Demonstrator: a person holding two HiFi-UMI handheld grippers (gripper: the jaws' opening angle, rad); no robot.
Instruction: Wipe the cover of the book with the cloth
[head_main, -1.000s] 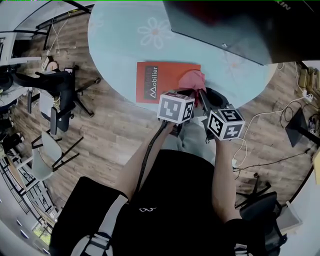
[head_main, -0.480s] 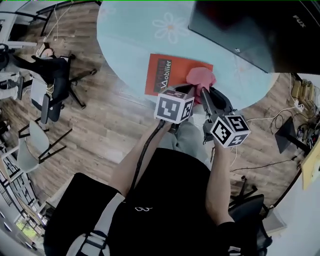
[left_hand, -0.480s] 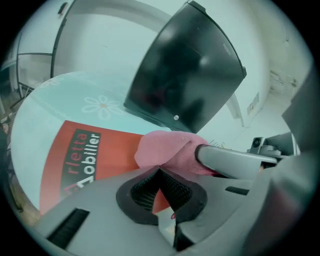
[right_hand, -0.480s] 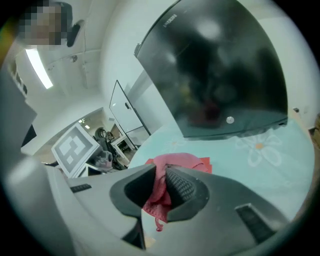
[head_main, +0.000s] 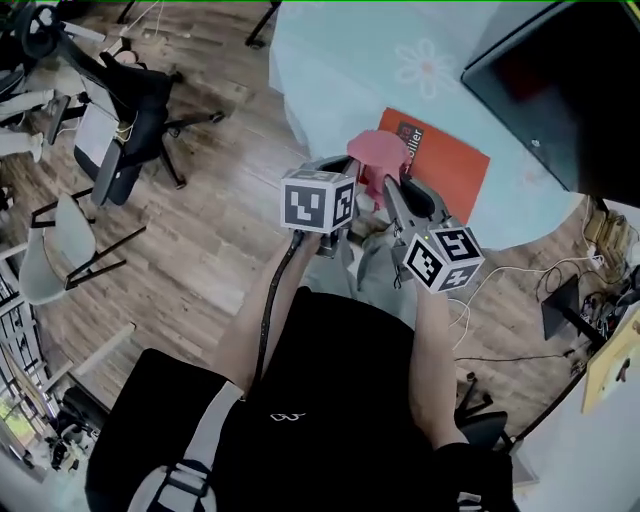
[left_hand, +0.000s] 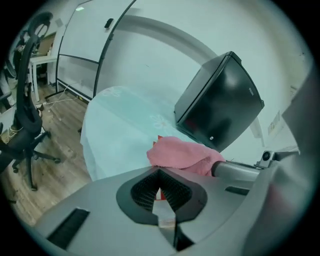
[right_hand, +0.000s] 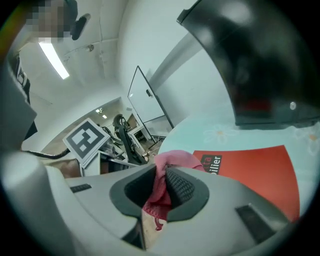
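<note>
Pale-blue round table (head_main: 340, 70) carries the red book (right_hand: 255, 170) near its edge, long side running ahead-right from my right gripper (right_hand: 161, 187), which pinches the pink cloth (right_hand: 172, 159) at its near corner; my left gripper (left_hand: 160, 187) is pressed together, empty.

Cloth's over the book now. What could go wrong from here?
1. The book lies near the edge of the table, and the left hand-held gripper, shut and empty, isn't pinning it. A wipe stroke may slide it.
2. The right hand-held gripper pinches the cloth by one fold, so drag might pull it free.
</note>
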